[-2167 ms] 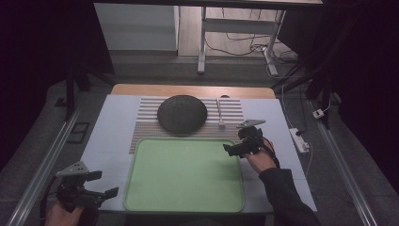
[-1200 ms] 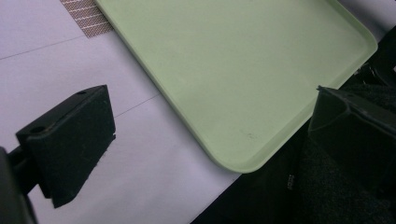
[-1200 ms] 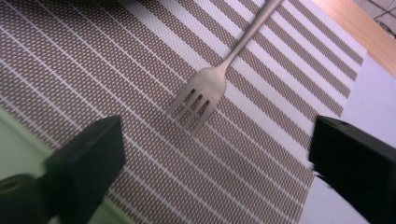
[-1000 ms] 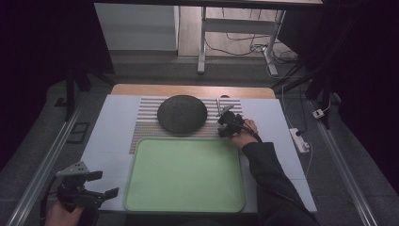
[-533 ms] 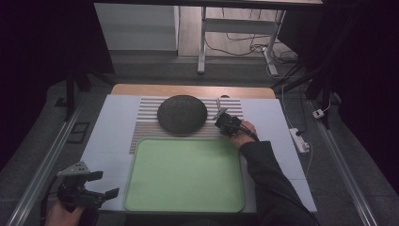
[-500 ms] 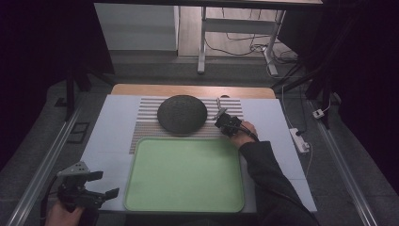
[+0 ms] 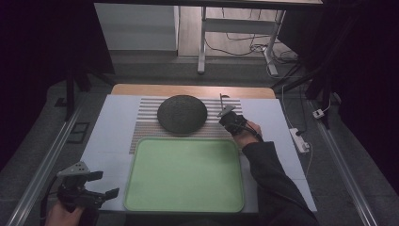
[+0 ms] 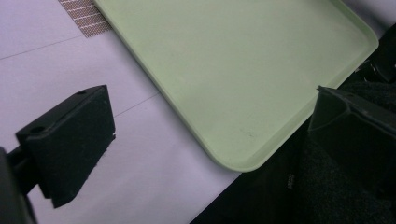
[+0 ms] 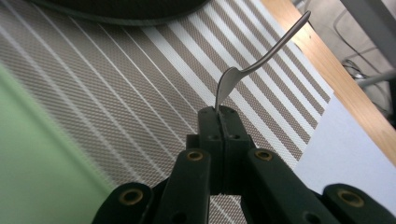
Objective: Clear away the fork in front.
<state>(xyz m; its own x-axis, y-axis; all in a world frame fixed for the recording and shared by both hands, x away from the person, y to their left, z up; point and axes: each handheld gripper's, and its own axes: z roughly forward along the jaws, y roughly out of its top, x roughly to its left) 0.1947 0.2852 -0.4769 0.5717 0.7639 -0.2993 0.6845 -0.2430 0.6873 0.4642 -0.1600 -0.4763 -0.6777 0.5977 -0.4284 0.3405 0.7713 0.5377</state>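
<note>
High view: the right tongs (image 7: 227,114), which a second ago stood open over the striped mat (image 7: 146,123), have just closed on the fork (image 7: 221,100) and tip it up, so the pick looks done. The left tongs (image 7: 101,184) stay open at the worktop's near corner.

Left gripper view: the green tray (image 8: 243,70) lies between the spread jaws, its far end cut off.

Right gripper view: the fork's tines are hidden in the pinch.

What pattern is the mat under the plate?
Tan and white stripes on the mat, clearest in the right gripper view.
</note>
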